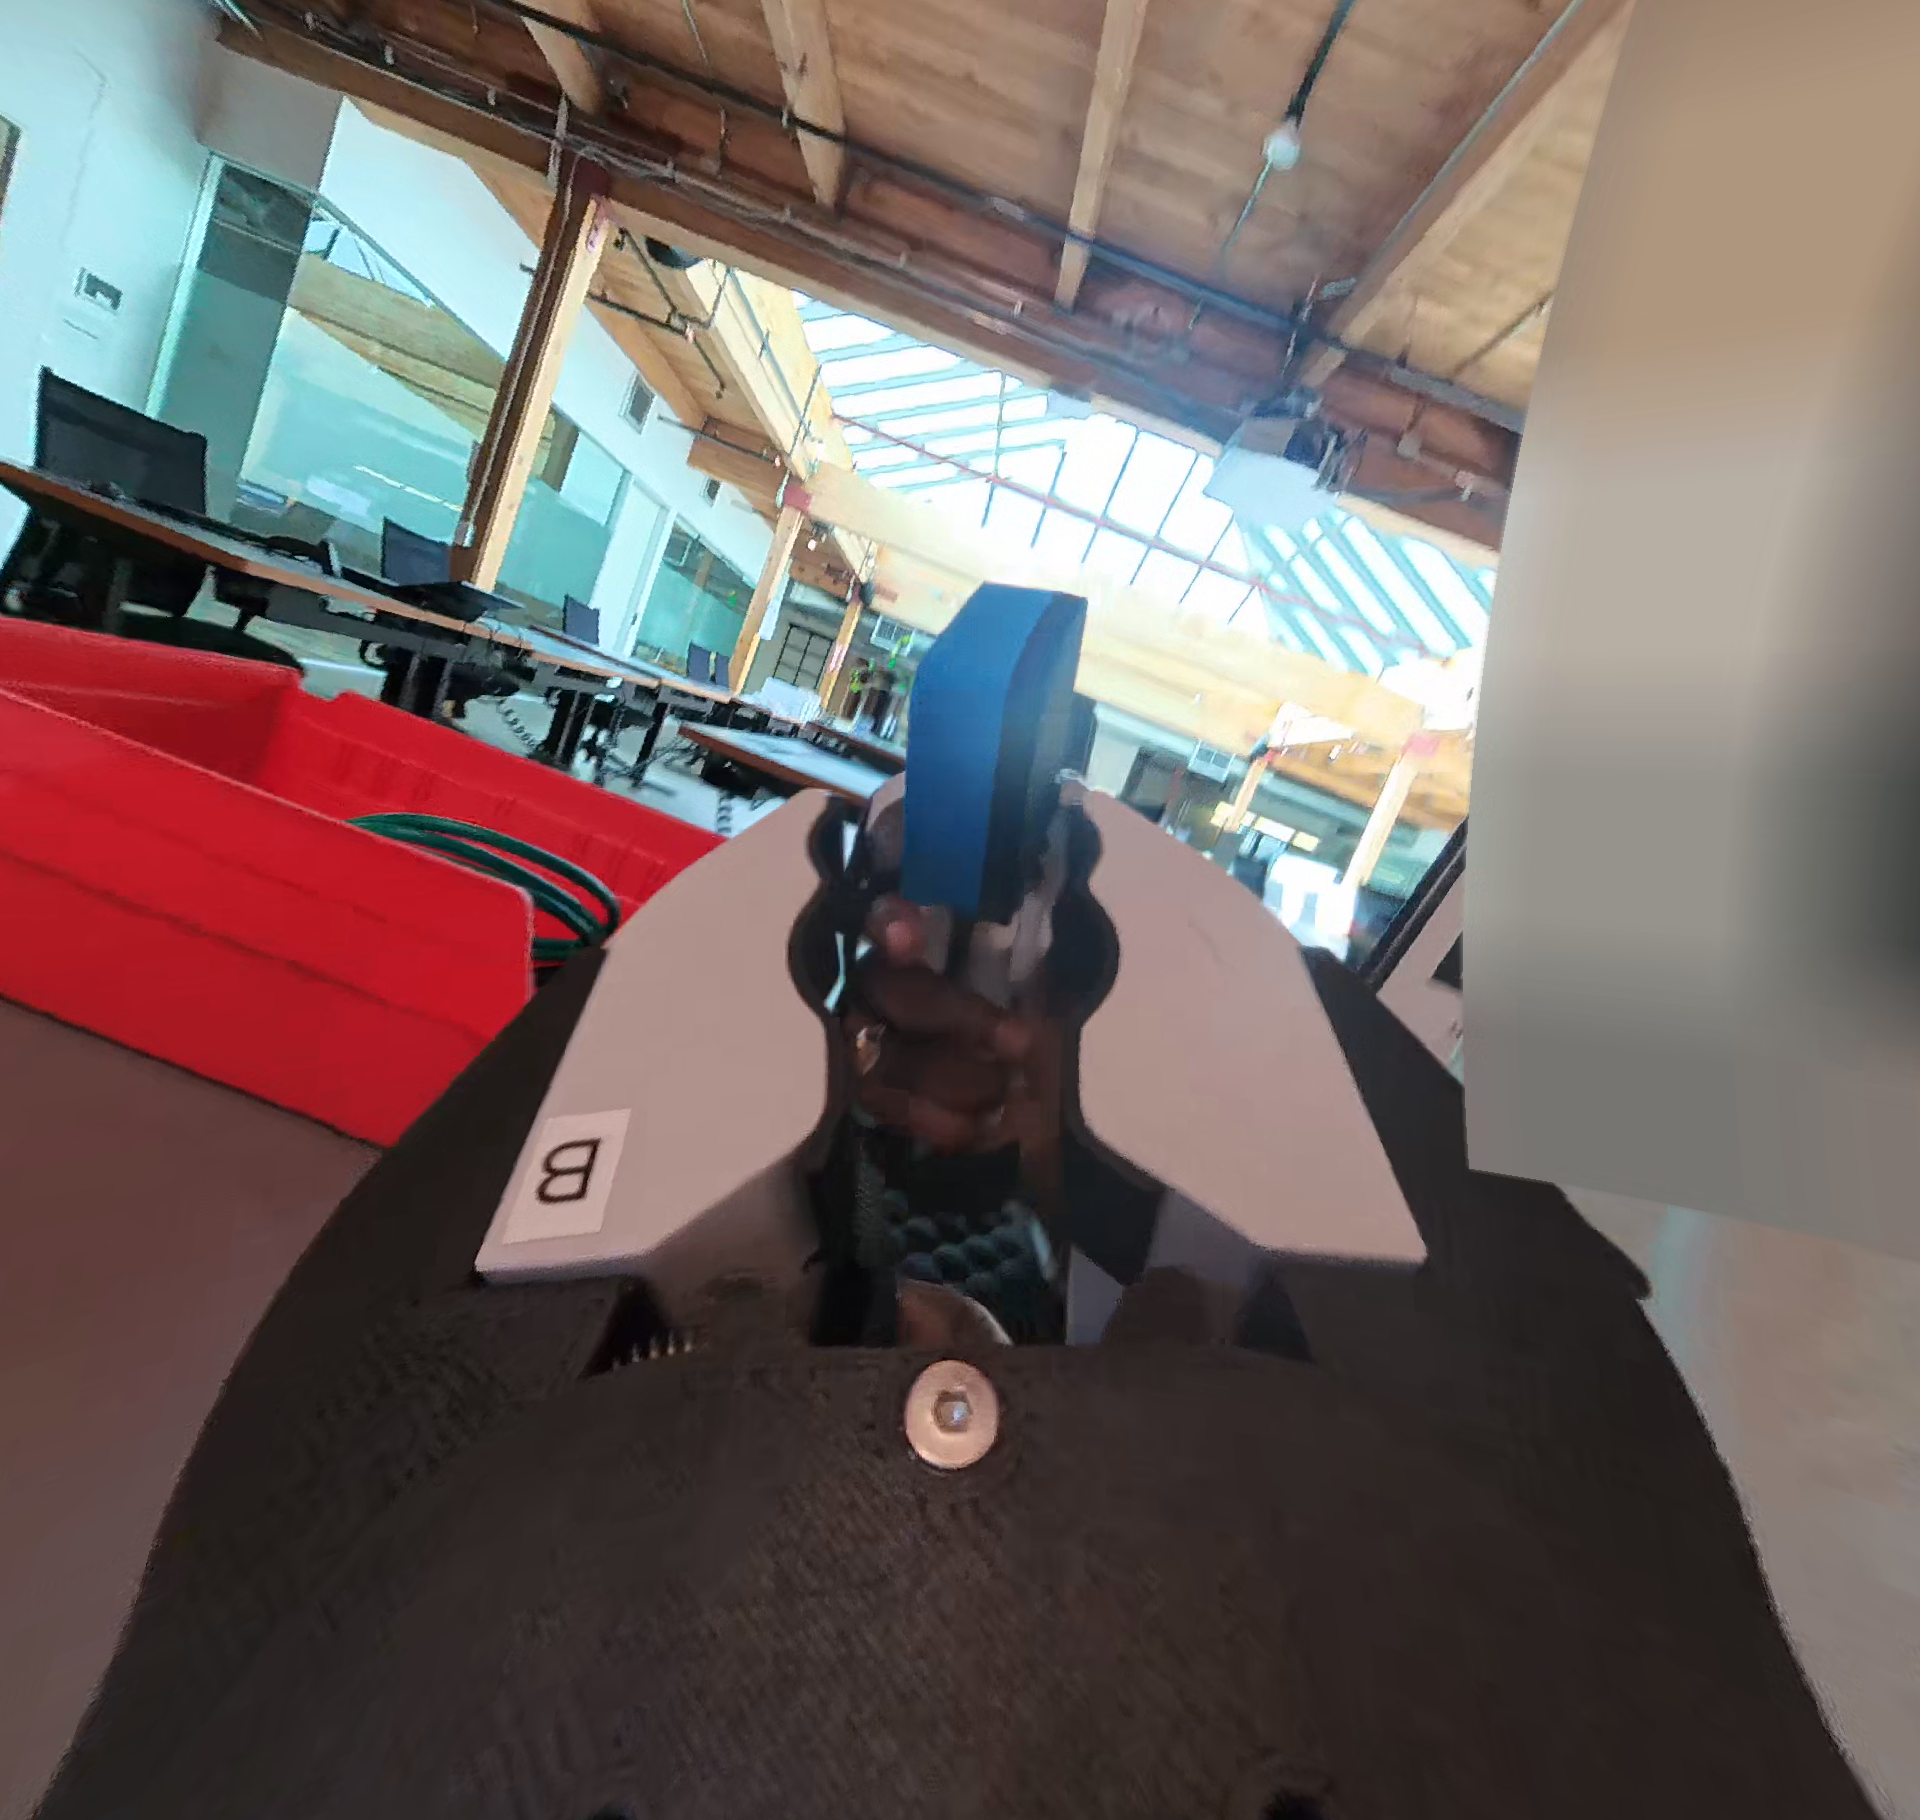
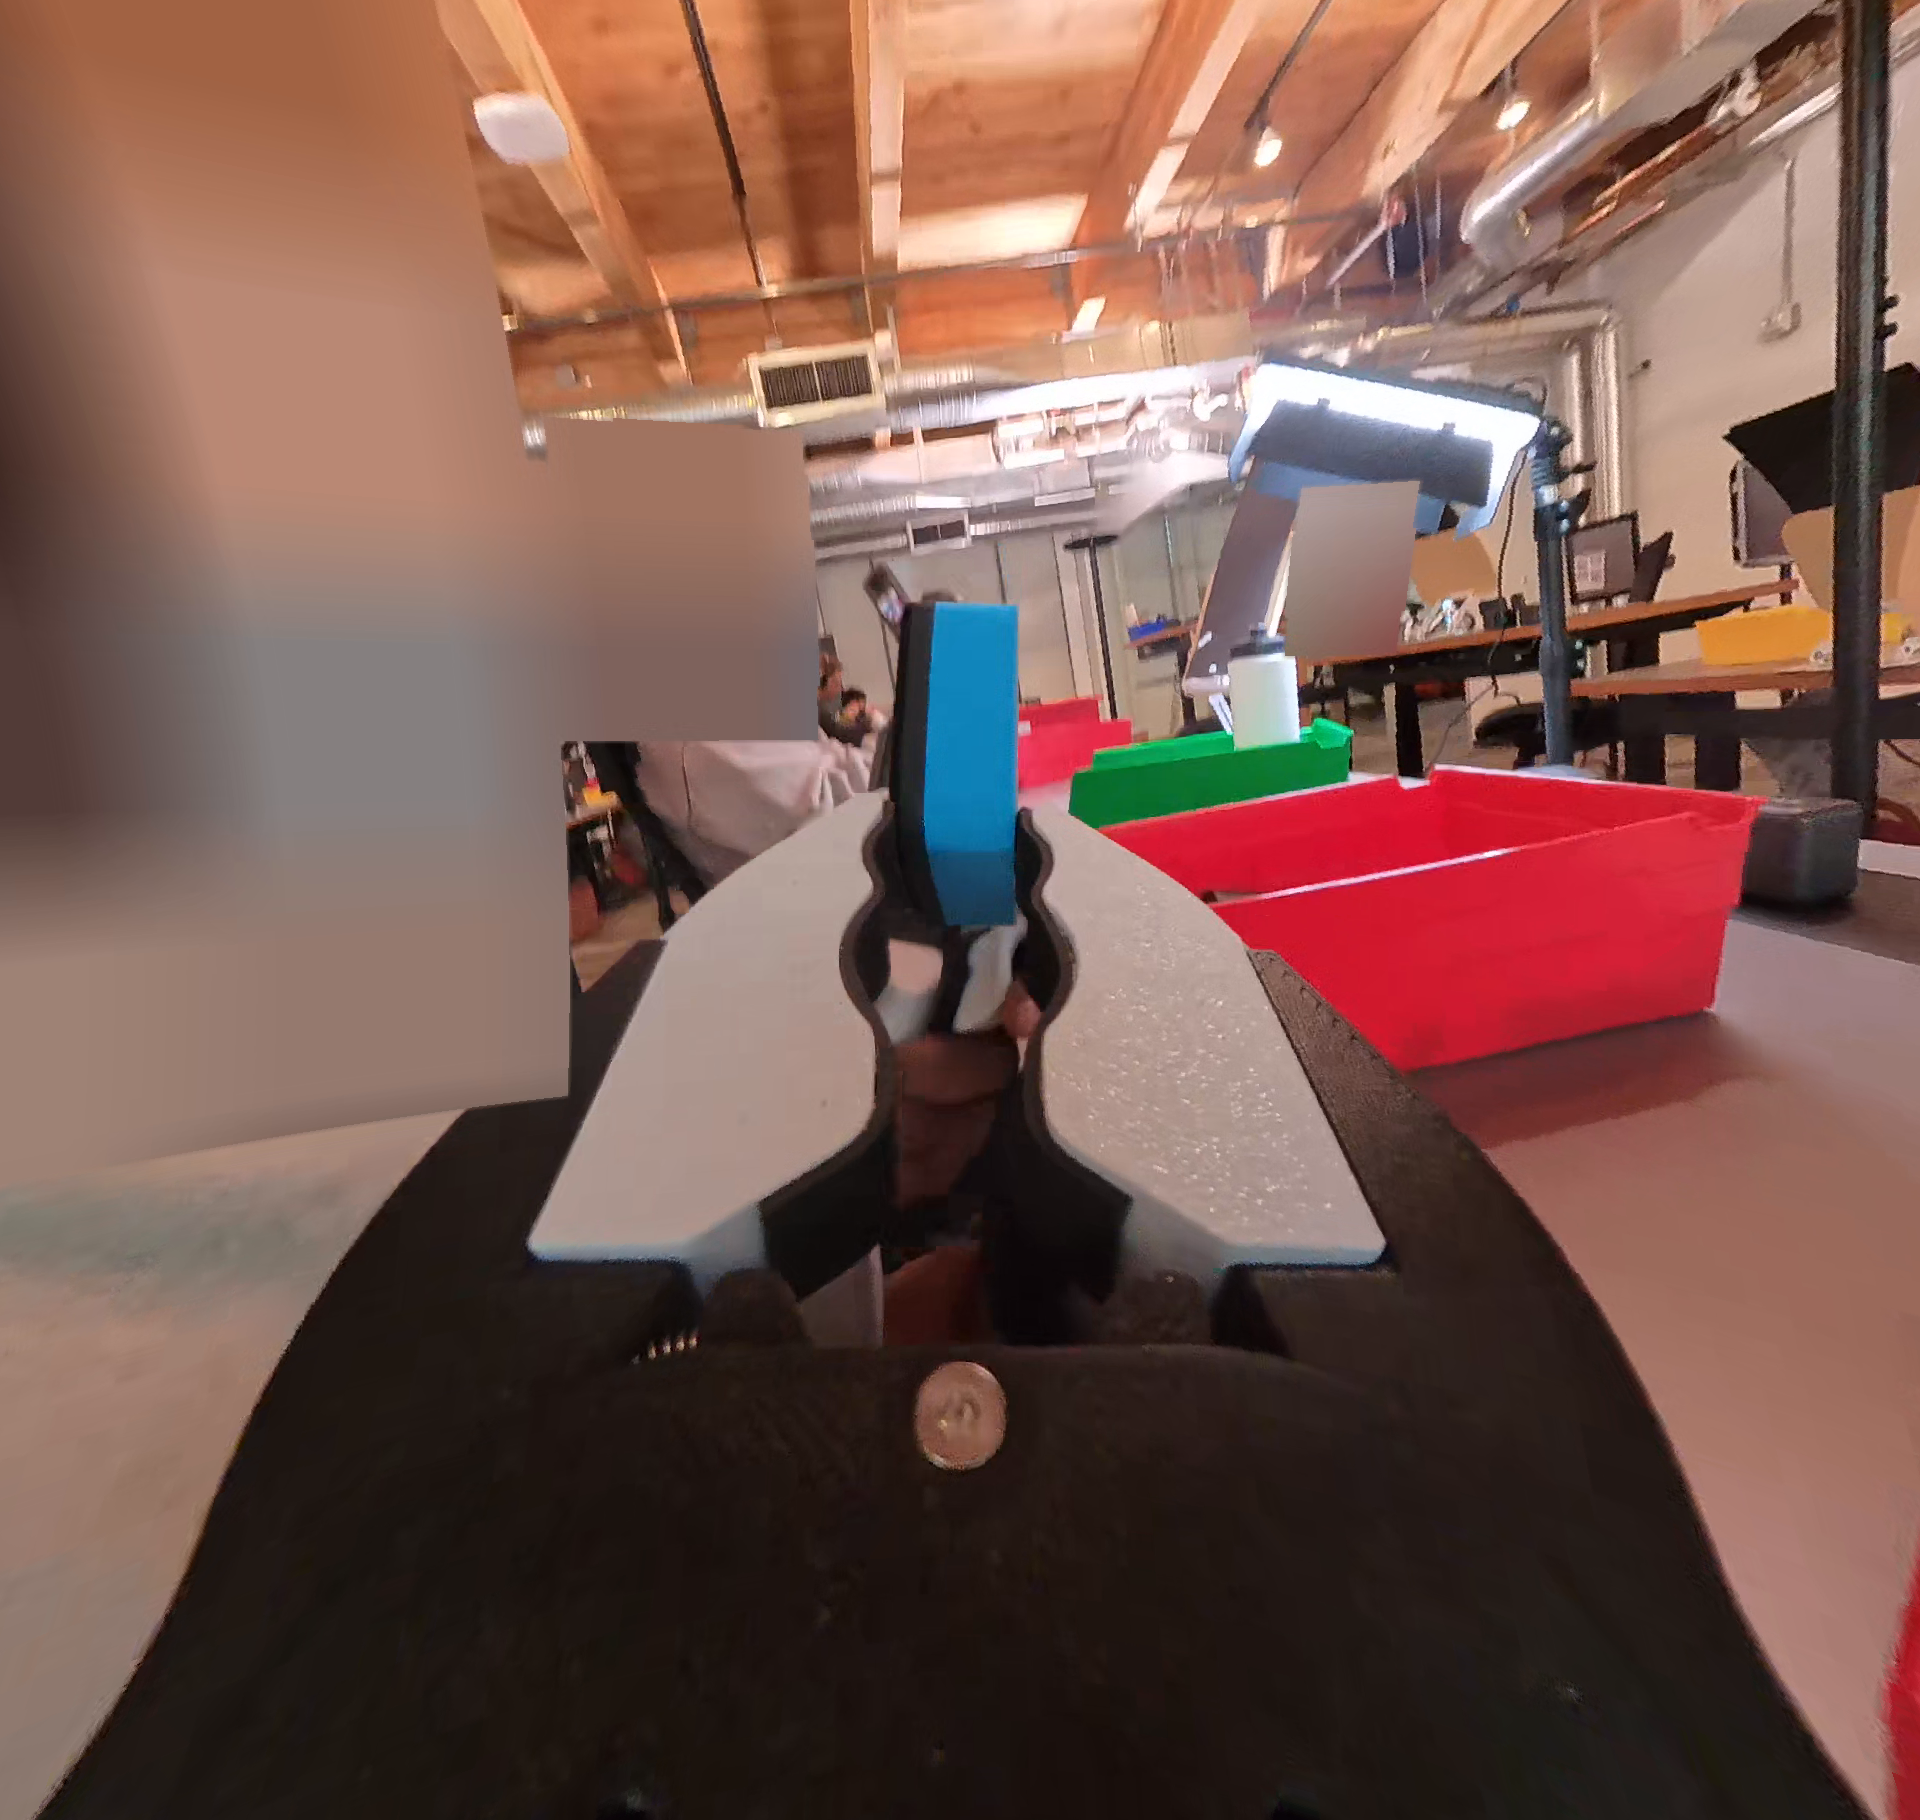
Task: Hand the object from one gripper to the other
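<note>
A block of blue foam with a black layer (image 2: 961, 773) stands upright between the two grippers, which face each other. My right gripper (image 2: 954, 820) is shut on its lower end, with both pads against its sides. In the left wrist view the block (image 1: 982, 752) leans slightly. My left gripper (image 1: 956, 814) has its jaws either side of the block's lower end, set wider than the block, with a gap on the left side. Through each gripper's gap I see the other gripper's grey fingertips (image 1: 1023, 923) and a hand behind them.
A red bin (image 2: 1455, 897) sits on the grey table to the right of my right gripper, with a green bin (image 2: 1205, 768) and a white bottle (image 2: 1262, 700) behind it. Red bins (image 1: 208, 835) and a green cable (image 1: 520, 866) lie left of my left gripper. A black pole (image 2: 1860, 368) stands at far right. Left and right tips are no more than a few centimetres apart.
</note>
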Action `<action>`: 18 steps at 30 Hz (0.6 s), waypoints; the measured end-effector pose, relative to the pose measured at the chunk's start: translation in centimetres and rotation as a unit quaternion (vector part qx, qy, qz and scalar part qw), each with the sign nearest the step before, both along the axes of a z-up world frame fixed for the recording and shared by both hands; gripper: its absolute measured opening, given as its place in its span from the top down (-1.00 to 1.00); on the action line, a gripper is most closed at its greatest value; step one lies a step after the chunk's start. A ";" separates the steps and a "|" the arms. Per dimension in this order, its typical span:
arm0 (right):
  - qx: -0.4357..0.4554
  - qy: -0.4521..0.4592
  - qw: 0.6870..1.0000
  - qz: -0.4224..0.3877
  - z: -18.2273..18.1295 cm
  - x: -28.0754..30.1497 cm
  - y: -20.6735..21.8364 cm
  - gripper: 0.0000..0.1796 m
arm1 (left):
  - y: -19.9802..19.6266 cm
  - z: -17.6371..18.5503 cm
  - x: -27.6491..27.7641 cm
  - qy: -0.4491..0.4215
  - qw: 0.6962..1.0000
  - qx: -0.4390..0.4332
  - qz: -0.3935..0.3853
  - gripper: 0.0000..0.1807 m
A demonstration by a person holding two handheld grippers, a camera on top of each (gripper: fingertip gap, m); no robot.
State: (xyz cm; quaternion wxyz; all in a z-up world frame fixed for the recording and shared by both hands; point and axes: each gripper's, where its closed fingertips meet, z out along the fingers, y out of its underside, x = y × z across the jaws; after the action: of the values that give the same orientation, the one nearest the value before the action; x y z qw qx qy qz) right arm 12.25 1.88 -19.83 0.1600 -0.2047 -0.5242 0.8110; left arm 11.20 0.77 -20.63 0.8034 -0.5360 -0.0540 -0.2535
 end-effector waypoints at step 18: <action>0.322 -0.082 0.943 0.037 -7.1 2.7 -0.5 0.76 | -0.5 -5.6 3.0 0.272 0.938 -0.213 -0.033 0.54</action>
State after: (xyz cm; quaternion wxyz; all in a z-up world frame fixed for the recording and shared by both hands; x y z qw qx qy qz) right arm 14.93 1.40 -26.95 0.1436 -0.1888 -0.7757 0.5849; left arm 14.16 0.27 -26.20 0.6461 -0.7443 0.1312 -0.1068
